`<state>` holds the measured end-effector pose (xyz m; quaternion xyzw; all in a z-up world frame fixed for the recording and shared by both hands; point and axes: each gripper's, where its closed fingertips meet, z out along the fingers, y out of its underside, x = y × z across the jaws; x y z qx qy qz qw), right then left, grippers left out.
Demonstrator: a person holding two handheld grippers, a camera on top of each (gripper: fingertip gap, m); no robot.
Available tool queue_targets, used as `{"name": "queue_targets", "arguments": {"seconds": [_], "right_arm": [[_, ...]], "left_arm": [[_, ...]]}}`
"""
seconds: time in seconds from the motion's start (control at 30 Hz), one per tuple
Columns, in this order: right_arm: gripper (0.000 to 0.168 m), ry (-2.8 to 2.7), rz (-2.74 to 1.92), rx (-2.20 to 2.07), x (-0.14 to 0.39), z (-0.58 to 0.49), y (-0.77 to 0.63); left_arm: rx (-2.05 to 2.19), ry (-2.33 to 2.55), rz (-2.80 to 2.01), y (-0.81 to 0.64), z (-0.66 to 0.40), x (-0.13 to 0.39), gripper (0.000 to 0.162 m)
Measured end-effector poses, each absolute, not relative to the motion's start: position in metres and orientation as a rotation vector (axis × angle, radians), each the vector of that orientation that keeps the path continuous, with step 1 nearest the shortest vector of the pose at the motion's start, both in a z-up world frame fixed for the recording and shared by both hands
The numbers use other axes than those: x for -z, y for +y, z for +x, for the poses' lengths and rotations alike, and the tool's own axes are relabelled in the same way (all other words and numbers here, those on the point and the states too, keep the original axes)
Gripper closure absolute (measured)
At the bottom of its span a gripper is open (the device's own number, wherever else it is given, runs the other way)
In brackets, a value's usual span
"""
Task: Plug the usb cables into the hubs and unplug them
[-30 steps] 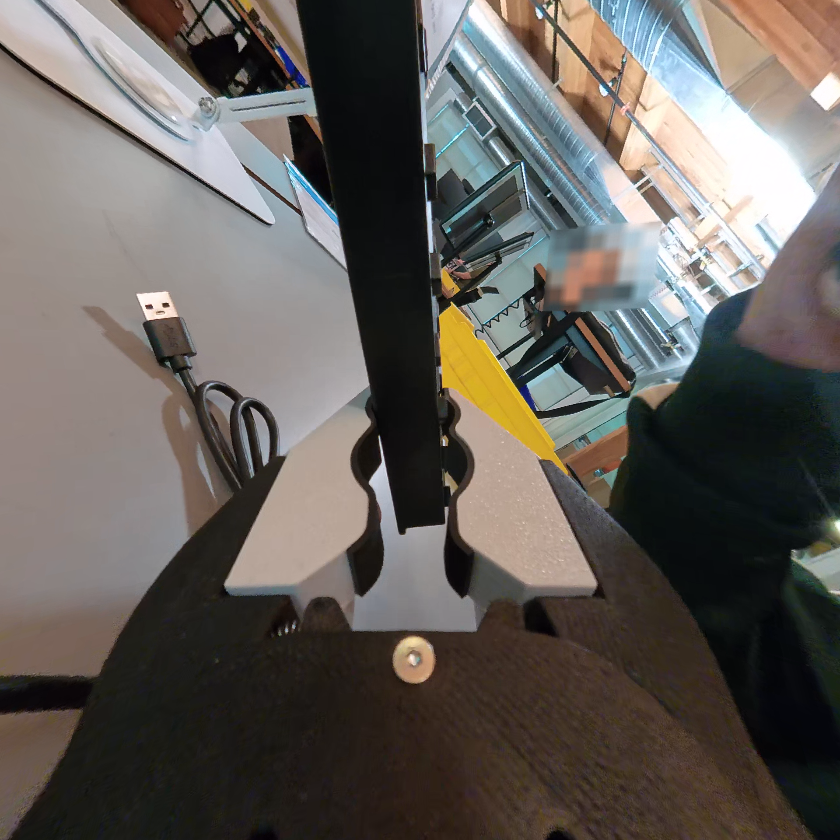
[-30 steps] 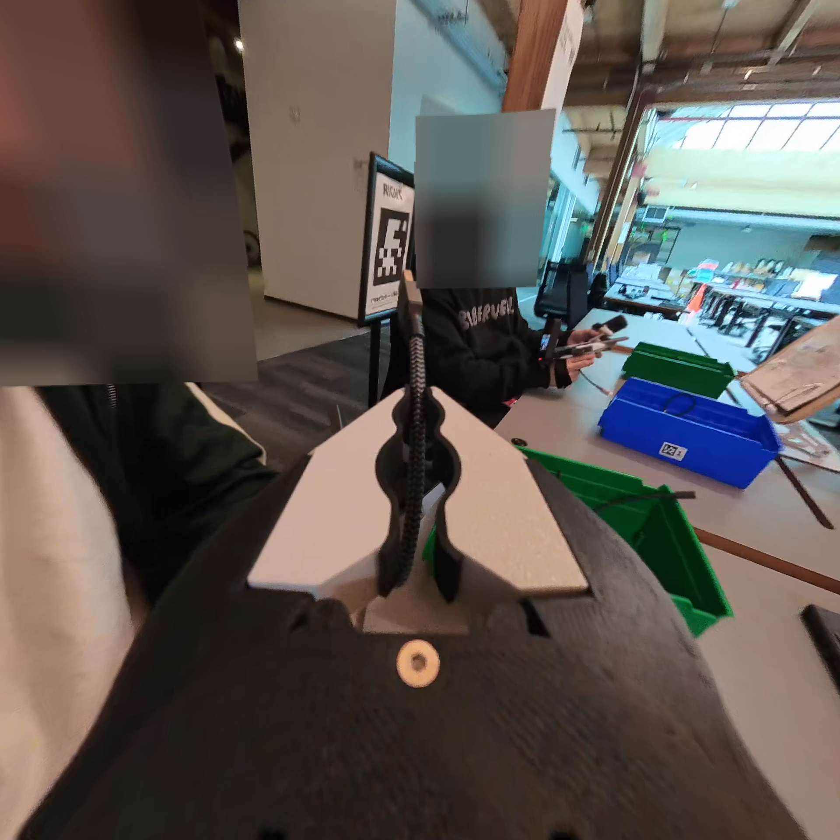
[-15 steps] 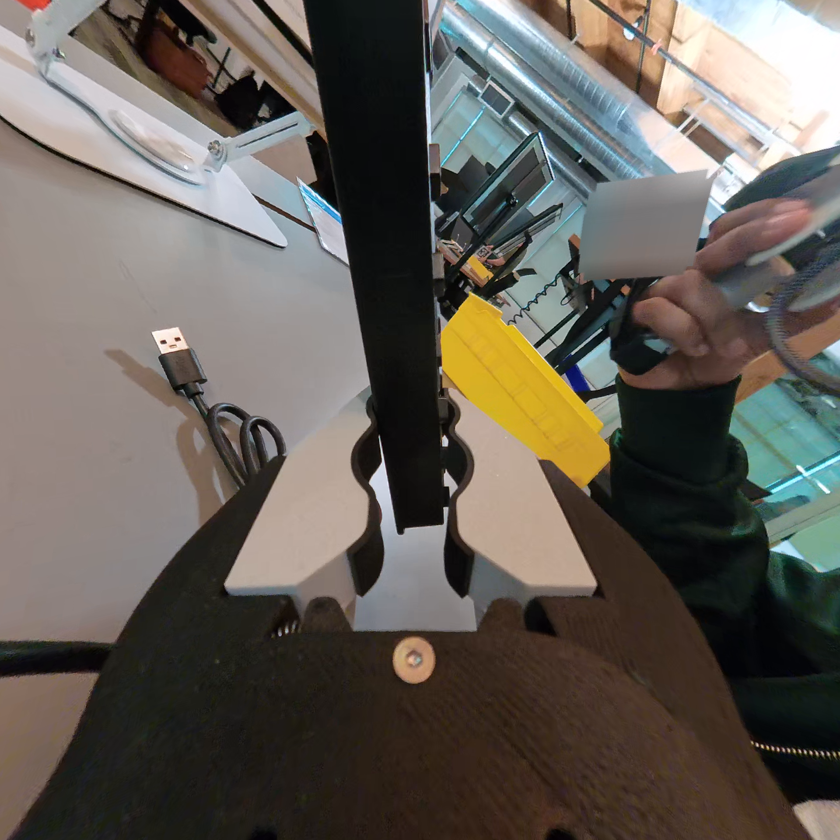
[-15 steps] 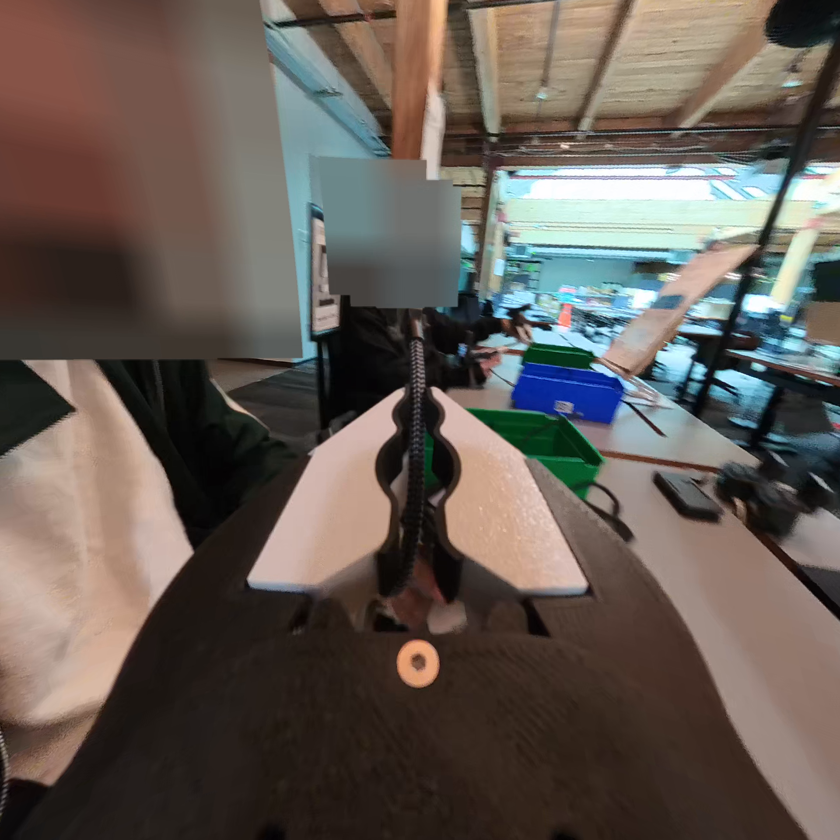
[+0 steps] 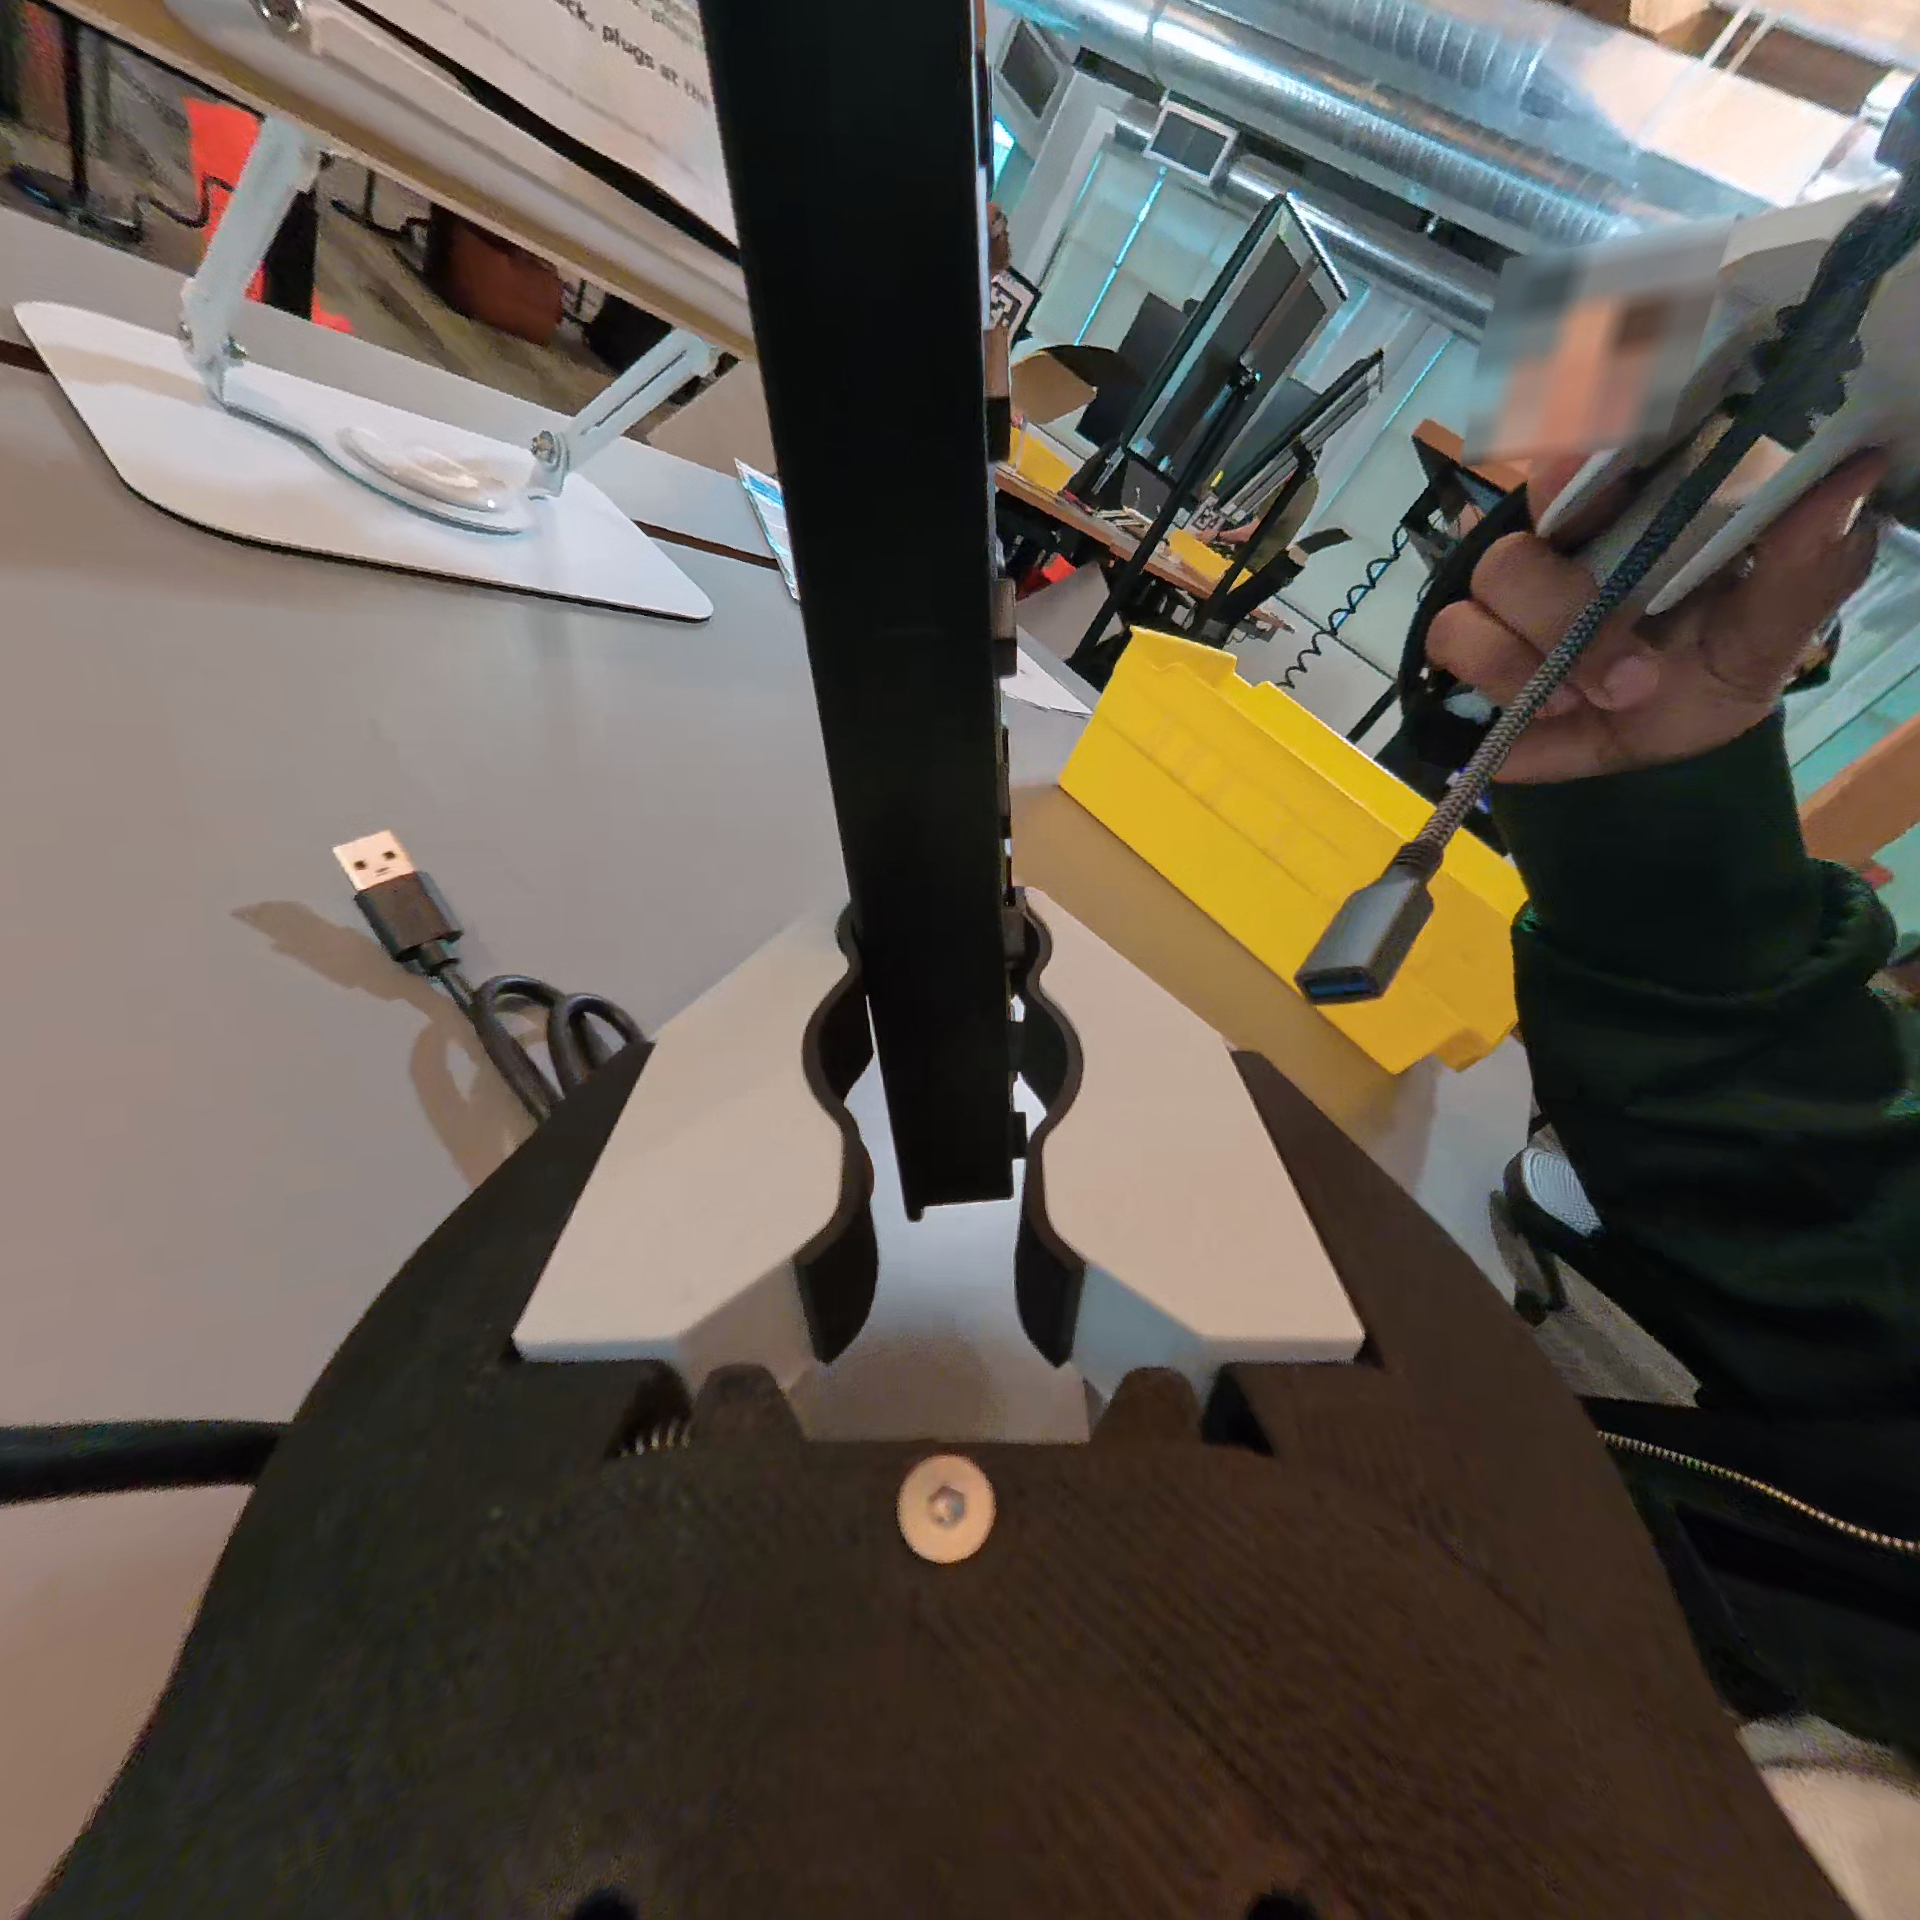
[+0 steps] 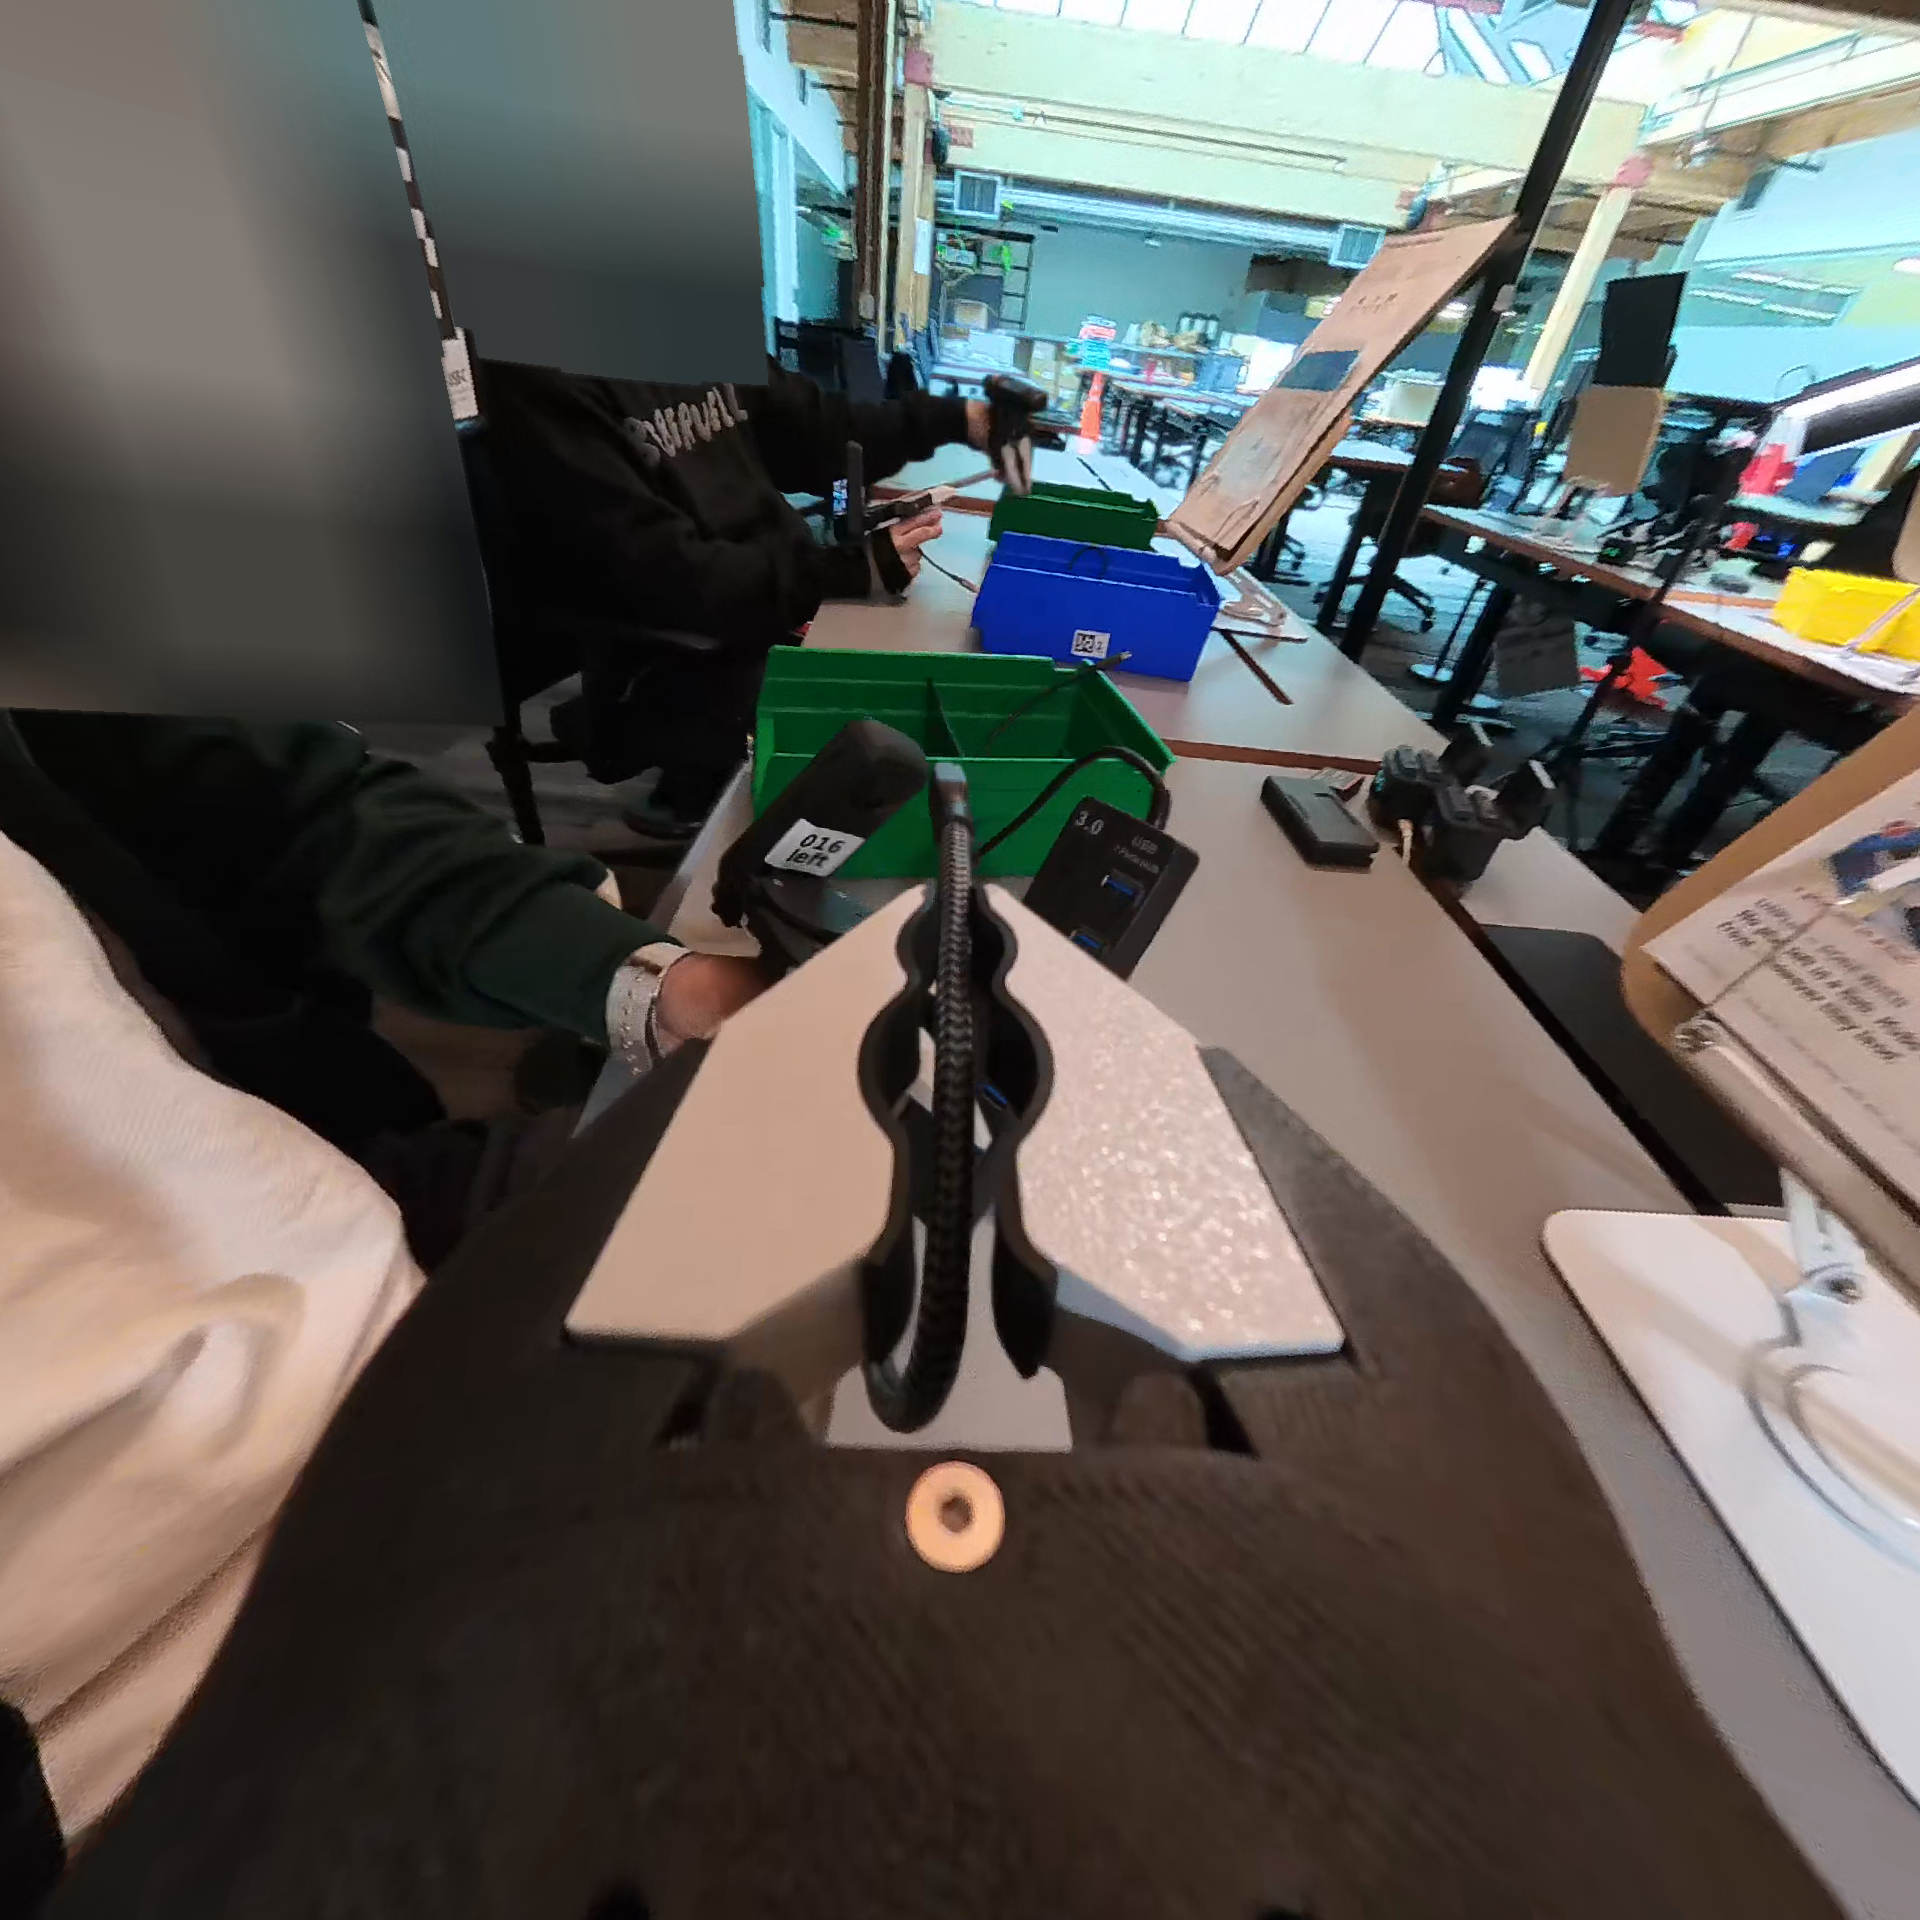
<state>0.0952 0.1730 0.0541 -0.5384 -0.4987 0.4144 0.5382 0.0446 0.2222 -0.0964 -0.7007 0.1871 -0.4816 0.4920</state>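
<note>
Here, the grey table (image 5: 260, 1195) spread under both grippers, with a white stand base (image 5: 343, 468) far ahead to the left of the left gripper (image 5: 940, 1081). A yellow bin (image 5: 1278, 842) sat ahead to its right. That left gripper was clamped on a black hub (image 5: 883, 623), held upright on edge between its fingers. The right gripper (image 6: 951, 1081) pinched a braided cable (image 6: 951, 1143), whose grey socket end (image 5: 1361, 951) hung in the air right of the hub, apart from it. A black USB plug (image 5: 390, 894) lay on the table to the left gripper's left.
</note>
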Motion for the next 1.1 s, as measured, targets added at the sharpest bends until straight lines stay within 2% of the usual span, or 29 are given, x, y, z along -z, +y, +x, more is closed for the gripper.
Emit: {"name": "queue_targets", "arguments": {"seconds": [0.2, 0.5, 0.83, 0.93, 1.1], "right_arm": [[0.164, -1.196, -1.245, -1.055, -0.052, 0.090, 0.167], [0.164, -1.073, -1.053, -1.356, -0.084, 0.107, 0.151], [0.165, -1.041, -1.038, -1.343, -0.093, 0.117, 0.154], [0.165, -1.030, -1.168, -1.176, -0.079, 0.113, 0.174], [0.165, -1.117, -1.360, -0.528, -0.044, 0.111, 0.214]], "left_arm": [[1.158, 0.464, -1.694, 0.221, 0.044, 0.095, 0.142], [1.156, 0.453, -1.691, 0.222, 0.042, 0.094, 0.142], [1.155, 0.441, -1.706, 0.224, 0.041, 0.097, 0.142], [1.190, 0.440, -1.741, 0.223, 0.042, 0.101, 0.142], [1.264, 0.479, -1.873, 0.216, 0.052, 0.121, 0.142]]}}
